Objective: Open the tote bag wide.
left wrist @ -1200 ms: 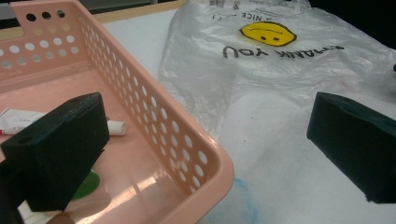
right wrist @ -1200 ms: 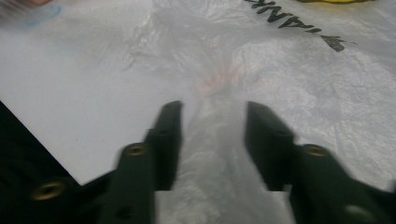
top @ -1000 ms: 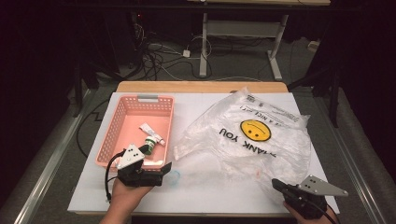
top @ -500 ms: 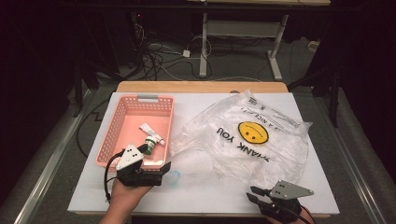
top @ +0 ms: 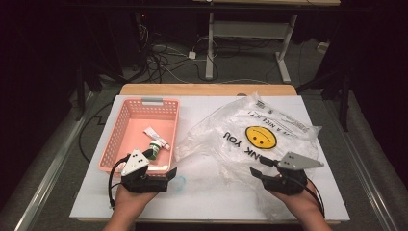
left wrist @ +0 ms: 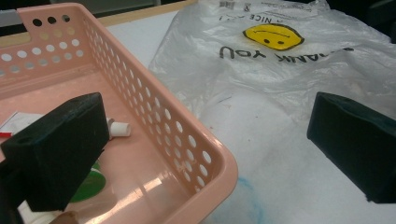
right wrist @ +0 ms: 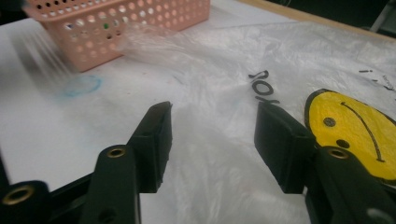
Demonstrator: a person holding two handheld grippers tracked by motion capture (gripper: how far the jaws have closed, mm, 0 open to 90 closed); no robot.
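Plastic bag lies flat on the white table, right of the pink basket, smiley print facing up. Right gripper sits over the bag's near edge; its jaws have just been opening, now partly apart with nothing clamped, bag film below them. Left gripper is at the basket's near right corner, jaws wide, straddling the basket wall. A tube and a green-capped bottle lie in the basket.
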